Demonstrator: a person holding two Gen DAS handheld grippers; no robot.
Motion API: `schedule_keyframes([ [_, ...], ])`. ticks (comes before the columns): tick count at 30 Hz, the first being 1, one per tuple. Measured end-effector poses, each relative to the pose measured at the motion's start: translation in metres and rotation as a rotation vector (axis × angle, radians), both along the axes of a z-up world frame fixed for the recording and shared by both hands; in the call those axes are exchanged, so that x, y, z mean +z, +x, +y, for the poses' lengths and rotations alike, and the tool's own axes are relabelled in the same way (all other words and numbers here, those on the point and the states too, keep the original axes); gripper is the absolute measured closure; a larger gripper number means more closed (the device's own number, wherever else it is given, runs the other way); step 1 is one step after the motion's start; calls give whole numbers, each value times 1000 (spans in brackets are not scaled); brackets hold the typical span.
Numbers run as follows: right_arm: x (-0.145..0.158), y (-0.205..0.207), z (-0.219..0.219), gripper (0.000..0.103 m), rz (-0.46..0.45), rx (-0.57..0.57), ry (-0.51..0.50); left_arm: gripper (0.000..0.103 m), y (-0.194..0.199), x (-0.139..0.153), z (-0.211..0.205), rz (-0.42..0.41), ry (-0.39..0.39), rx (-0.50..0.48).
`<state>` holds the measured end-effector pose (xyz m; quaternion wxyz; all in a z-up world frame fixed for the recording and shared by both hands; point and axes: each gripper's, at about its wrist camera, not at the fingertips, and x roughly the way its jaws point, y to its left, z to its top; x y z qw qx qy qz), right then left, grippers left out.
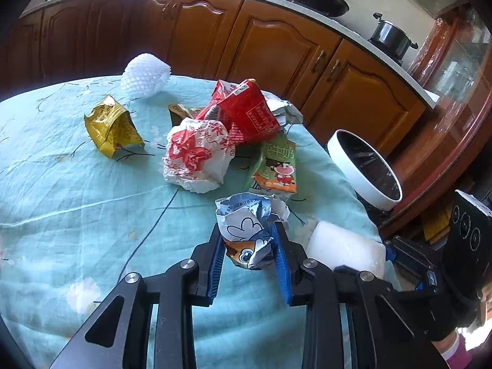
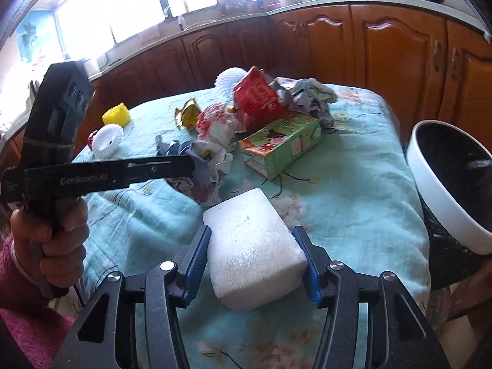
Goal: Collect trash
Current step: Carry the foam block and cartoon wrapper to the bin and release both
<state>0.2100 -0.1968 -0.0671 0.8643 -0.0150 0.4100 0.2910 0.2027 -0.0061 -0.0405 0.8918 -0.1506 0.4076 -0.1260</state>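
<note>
The table (image 1: 61, 184) takes up most of the space, spread with a pale turquoise flowered cloth, and behind it runs a long row of brown wooden cabinets (image 1: 276, 46) under a light worktop carrying a dark pan and a steel pot. Off the table's right edge stands a white bin (image 2: 430, 184) with a black liner, mouth tilted toward the table. The trash sits in a loose heap near the middle of the cloth: a red carton (image 1: 249, 113) lying crumpled on top, a white plastic bag with red print (image 1: 196, 156) in front of it, a green milk carton (image 2: 283, 147) on its side just beside them, and a yellow foil packet (image 1: 112, 126) well apart to the left. A white foam net sleeve (image 1: 144, 75) rests at the far edge. Nearer the front, the right gripper (image 2: 256, 246) has its blue pads against both sides of a white foam block (image 2: 252, 246), which still lies on the cloth. The left gripper (image 1: 247, 246), held by a hand (image 2: 55, 240) in a pink sleeve, is pinched onto a crumpled blue-and-white wrapper (image 1: 249, 230) at the near end of the heap. Smallest of all, a yellow foam net (image 2: 117, 115) and a white ring of foam netting (image 2: 107, 141) sit by the table's left edge.
</note>
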Motion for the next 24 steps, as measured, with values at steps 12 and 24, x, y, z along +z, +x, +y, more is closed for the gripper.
schedule_keyframes([
  [12, 10, 16, -68, 48, -23, -346, 102, 74, 7, 13, -48, -33, 15, -103],
  [24, 24, 27, -119, 48, -69, -474, 109, 74, 40, 20, -101, -55, 35, -179],
])
